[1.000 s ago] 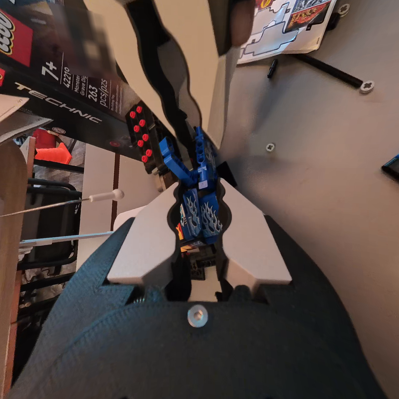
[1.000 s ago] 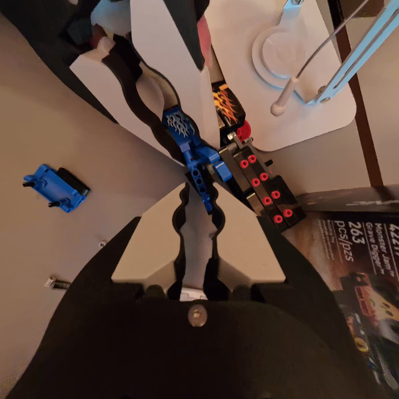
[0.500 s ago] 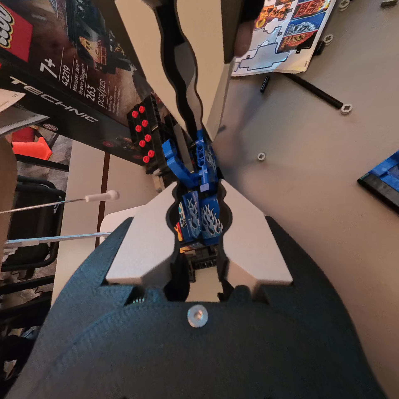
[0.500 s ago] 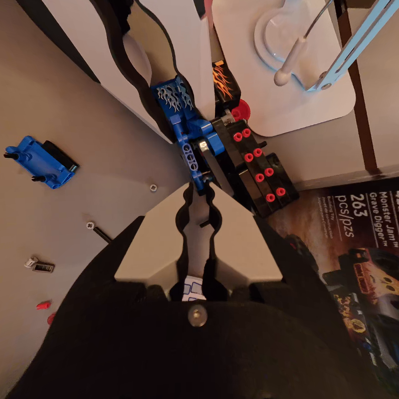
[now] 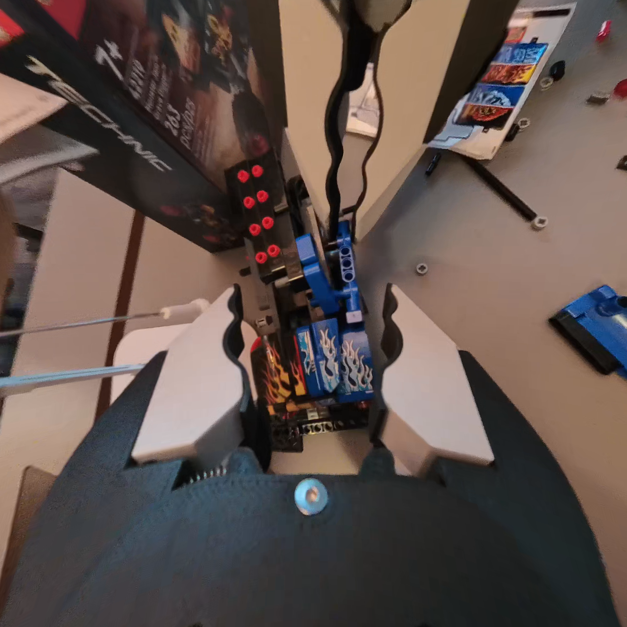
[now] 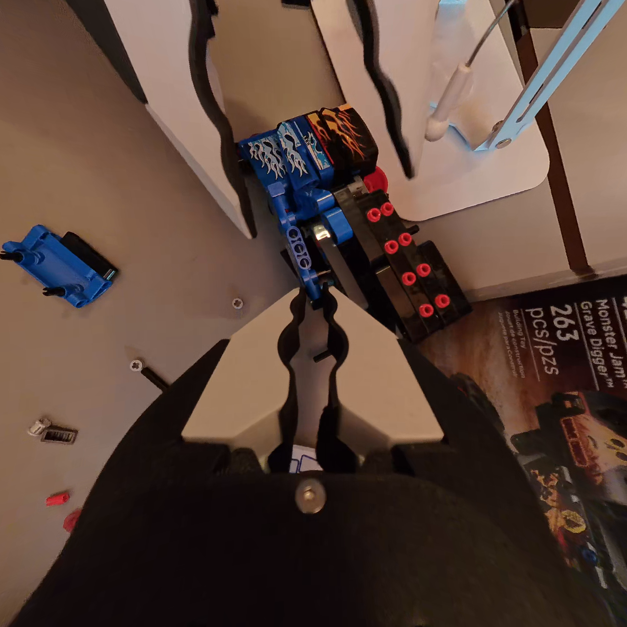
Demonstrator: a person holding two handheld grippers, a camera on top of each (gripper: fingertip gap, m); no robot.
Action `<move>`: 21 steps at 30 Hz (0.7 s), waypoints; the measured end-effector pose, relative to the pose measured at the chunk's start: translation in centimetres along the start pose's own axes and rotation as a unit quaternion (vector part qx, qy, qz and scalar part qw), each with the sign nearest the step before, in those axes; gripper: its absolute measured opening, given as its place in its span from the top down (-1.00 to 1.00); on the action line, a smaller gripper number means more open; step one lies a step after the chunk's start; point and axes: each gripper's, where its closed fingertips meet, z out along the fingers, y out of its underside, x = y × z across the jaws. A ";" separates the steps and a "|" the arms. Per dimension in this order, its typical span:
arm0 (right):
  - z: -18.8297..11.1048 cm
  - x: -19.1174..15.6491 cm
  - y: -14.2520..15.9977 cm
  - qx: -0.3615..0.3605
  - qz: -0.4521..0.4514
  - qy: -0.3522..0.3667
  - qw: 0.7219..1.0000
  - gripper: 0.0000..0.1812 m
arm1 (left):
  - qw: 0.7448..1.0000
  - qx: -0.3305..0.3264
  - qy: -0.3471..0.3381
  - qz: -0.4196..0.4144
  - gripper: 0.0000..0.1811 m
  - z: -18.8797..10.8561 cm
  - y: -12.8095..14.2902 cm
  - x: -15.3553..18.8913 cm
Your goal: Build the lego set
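Left gripper [image 5: 310,342] jaws apart, straddling the flame-panelled end of the lego model [image 6: 325,203]. Right gripper [image 6: 314,295] pinches the model's blue beam [image 6: 300,254] tip. Model held above table [image 6: 163,190]. Risk: that single narrow pinch lets the model pivot or the beam pop off.

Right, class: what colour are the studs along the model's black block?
Red studs on the black block, clearest in the right wrist view.
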 end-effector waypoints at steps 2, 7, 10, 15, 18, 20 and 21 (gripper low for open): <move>0.0 0.1 -0.1 0.001 -0.002 0.005 1.000 0.91 | 1.000 -0.017 0.015 -0.001 0.18 0.9 0.5 0.0; -0.1 0.4 0.0 0.001 0.009 0.005 1.000 0.91 | 1.000 -0.009 0.015 -0.005 0.26 1.5 0.0 -0.5; -0.2 0.5 0.0 -0.004 0.010 0.010 1.000 0.91 | 1.000 -0.007 0.011 -0.002 0.28 1.6 -0.1 -0.6; -0.2 0.9 0.3 -0.011 0.025 0.015 1.000 0.92 | 1.000 0.007 0.001 0.003 0.38 1.8 -0.7 -0.4; -0.1 1.0 0.3 -0.013 0.025 0.020 0.999 0.92 | 1.000 0.017 0.004 -0.003 0.41 1.8 -0.8 -0.4; -0.1 1.1 0.4 -0.020 0.015 0.028 0.999 0.92 | 1.000 0.013 0.005 -0.001 0.40 1.8 -0.8 -0.3; 0.0 1.1 0.4 -0.021 0.019 0.028 0.999 0.92 | 1.000 0.014 0.006 -0.003 0.40 1.8 -0.8 -0.3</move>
